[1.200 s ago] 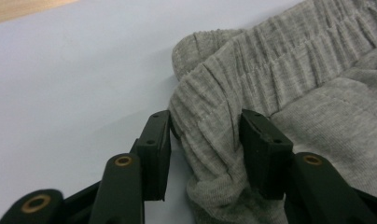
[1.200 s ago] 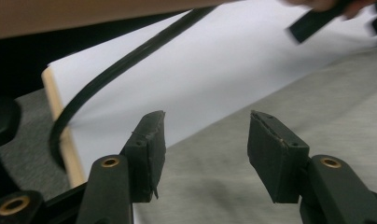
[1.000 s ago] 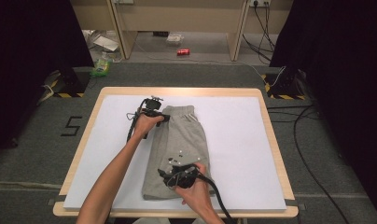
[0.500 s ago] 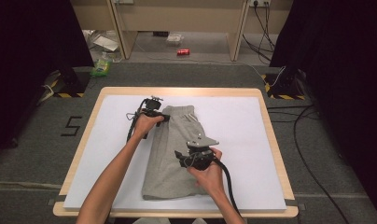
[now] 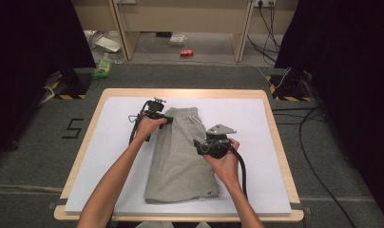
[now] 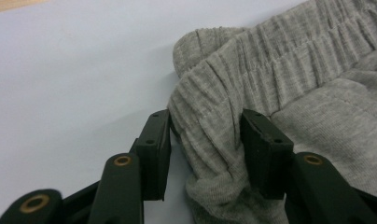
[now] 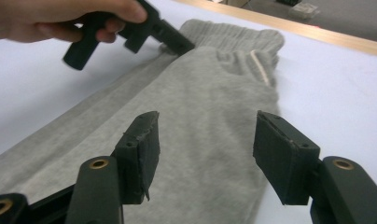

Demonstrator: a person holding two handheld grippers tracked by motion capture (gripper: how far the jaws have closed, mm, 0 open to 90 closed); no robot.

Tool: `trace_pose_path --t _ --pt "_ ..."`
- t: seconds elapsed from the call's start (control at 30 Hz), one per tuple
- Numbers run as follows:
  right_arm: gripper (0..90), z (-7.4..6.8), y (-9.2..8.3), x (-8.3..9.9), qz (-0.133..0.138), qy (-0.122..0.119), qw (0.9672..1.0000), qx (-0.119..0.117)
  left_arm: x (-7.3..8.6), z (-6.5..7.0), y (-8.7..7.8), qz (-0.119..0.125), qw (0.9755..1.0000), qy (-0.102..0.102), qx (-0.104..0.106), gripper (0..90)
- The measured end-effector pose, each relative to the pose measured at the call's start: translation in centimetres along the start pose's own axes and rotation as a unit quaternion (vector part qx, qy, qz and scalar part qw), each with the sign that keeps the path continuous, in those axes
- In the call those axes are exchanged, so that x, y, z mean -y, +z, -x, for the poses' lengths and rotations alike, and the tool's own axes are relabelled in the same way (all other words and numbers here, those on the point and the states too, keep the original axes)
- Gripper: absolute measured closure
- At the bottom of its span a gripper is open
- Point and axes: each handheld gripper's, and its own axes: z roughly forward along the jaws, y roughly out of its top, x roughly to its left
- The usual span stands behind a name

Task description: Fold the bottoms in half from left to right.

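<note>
Here are the grey knitted jersey shorts [image 5: 180, 156], folded lengthwise into one long narrow strip, lying down the middle of the pale blue mat [image 5: 109, 156] that covers the wooden table [image 5: 275, 137]. The ribbed elastic waistband [image 6: 252, 60] sits at the far end, the leg hems at the near end by the person.

At the waistband's left corner the left gripper [image 5: 167, 119] is clamped on: in the left gripper view its jaws stand on either side of a bunched ridge of the ribbing and press it between them, so that corner is pinned. The left hand [image 5: 147, 127] holds low over the mat.

Now the right gripper [image 7: 203, 156]. From the high view it [image 5: 199, 145] hovers over the right edge of the shorts about midway along, with the grey three-cornered plate [image 5: 221, 129] on top. Its jaws have just been opening, and in the right gripper view they stand well apart with nothing between them, the grey cloth lying flat beneath. Farther off in that view, a cream drawcord [image 7: 259, 65] peeks out by the waistband.

So where are we? The lengthwise fold looks done and fairly tidy. What seems left is the crosswise fold, hems to waist or the other way, and for that the right gripper has yet to take hold of the cloth. I'd call it roughly halfway.
</note>
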Motion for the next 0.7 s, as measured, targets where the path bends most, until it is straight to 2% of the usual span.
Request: trace_pose_path --t 0.2,0.4,0.7 --pt "40.9 1.8 1.3 -0.9 -0.005 0.009 0.9999 0.009 0.0 0.0 0.0 -0.001 1.0 0.001 0.001 54.1" --pt "40.6 3.0 2.5 -1.5 -0.009 0.019 0.9996 0.019 0.0 0.0 0.0 0.0 1.0 0.003 0.0 54.1" --pt "40.5 4.1 4.3 -2.2 -0.017 0.025 0.9992 0.026 0.0 0.0 0.0 0.0 1.0 0.003 0.0 54.1"
